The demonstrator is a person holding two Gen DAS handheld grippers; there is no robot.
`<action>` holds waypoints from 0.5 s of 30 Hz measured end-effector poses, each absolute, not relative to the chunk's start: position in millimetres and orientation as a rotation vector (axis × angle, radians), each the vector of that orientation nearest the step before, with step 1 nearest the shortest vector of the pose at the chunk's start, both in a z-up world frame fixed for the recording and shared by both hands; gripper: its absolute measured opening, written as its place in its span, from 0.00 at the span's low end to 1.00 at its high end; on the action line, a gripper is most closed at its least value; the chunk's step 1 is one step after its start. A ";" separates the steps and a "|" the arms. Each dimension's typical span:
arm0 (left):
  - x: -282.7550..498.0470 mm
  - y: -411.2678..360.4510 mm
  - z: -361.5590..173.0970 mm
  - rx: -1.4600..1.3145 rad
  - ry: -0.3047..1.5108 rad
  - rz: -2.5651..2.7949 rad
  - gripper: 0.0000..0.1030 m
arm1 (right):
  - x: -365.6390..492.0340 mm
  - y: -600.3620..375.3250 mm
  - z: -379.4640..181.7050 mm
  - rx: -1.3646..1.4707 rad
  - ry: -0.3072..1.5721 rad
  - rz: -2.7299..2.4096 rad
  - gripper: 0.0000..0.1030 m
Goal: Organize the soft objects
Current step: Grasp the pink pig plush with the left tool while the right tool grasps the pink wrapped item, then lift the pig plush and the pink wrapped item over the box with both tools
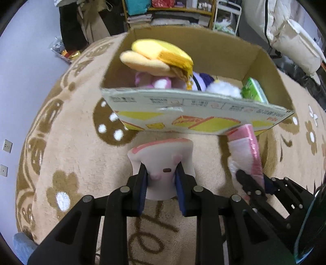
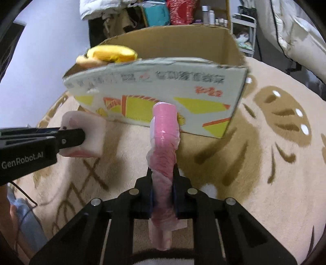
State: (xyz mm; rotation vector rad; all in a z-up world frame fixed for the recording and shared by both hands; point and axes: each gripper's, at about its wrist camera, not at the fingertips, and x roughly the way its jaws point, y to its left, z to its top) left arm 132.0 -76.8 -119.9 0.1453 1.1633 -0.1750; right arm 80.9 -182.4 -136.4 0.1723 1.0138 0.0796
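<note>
My left gripper [image 1: 161,173] is shut on a pale pink, toast-shaped squishy toy [image 1: 163,155], held just above the rug in front of the cardboard box [image 1: 203,114]. My right gripper [image 2: 163,175] is shut on a pink pack wrapped in clear plastic [image 2: 165,130], which stands up between the fingers close to the box's near wall [image 2: 154,93]. In the right wrist view the left gripper [image 2: 75,136] comes in from the left with the squishy toy [image 2: 89,130]. The box holds a yellow and orange plush [image 1: 156,55], a purple and white plush [image 1: 201,83] and a green pack [image 1: 254,89].
A beige rug with brown flower and mushroom patterns [image 1: 67,142] covers the floor under both grippers. Behind the box stand shelves with folded cloth [image 1: 169,10] and a white quilt [image 1: 295,38] at the right. A white wall [image 1: 24,81] with sockets lies to the left.
</note>
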 end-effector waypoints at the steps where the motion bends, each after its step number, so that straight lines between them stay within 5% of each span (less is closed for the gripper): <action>1: 131.4 -74.5 -116.3 0.141 1.154 -0.174 0.23 | 78.7 -184.5 -132.8 0.180 1.005 0.072 0.15; 15: 112.4 -72.3 -36.7 0.184 0.896 -0.168 0.23 | 43.9 -209.1 -55.9 0.234 0.828 0.057 0.15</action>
